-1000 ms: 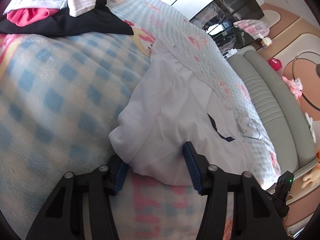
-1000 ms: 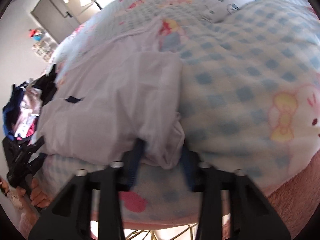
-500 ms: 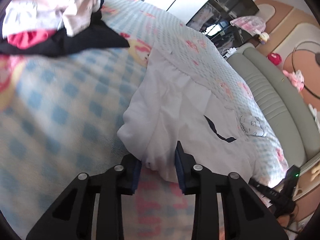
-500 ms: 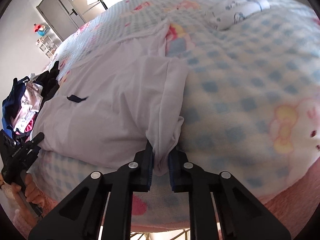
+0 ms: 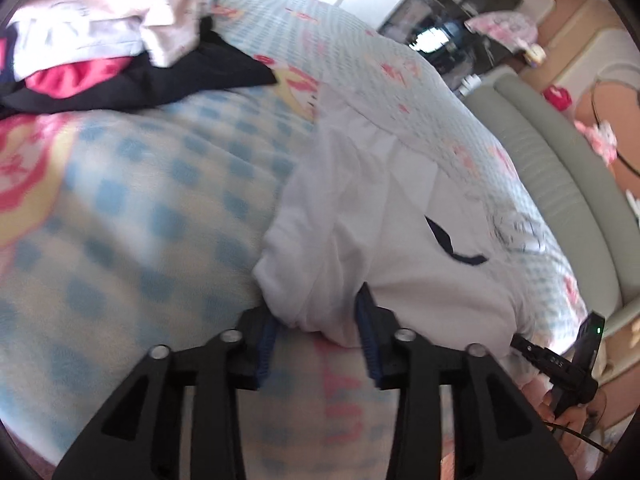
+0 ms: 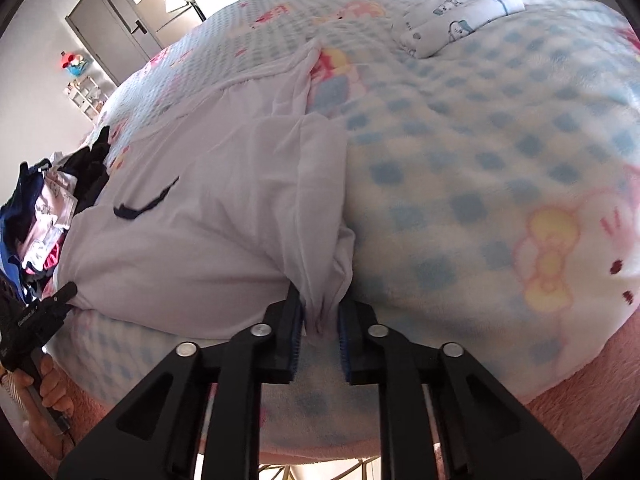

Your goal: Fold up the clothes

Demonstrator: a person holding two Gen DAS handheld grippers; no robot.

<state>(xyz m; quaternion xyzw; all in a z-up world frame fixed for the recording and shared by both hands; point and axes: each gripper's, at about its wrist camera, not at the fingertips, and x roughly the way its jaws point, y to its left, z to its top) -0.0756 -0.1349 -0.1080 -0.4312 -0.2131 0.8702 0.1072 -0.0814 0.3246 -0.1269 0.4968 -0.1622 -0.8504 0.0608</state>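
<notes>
A white garment [image 5: 400,240] with a small dark mark lies spread on the blue-checked blanket [image 5: 140,200]. My left gripper [image 5: 318,332] is shut on a bunched corner of its near edge. The right wrist view shows the same white garment [image 6: 220,220], and my right gripper [image 6: 320,320] is shut on its other near corner, with a fold of cloth pinched between the blue pads. Each gripper also appears at the edge of the other's view: the right gripper [image 5: 560,364] and the left gripper [image 6: 36,320], each held by a hand.
A pile of mixed clothes [image 5: 100,40] sits at the far left of the bed and also shows as the pile [image 6: 48,208]. A folded printed cloth [image 6: 460,12] lies further up the blanket. A grey-green padded headboard [image 5: 560,168] borders the bed.
One second ago both grippers stood open around the garment's near edge. Both have since shut on the cloth, and the pinched corners are bunched up.
</notes>
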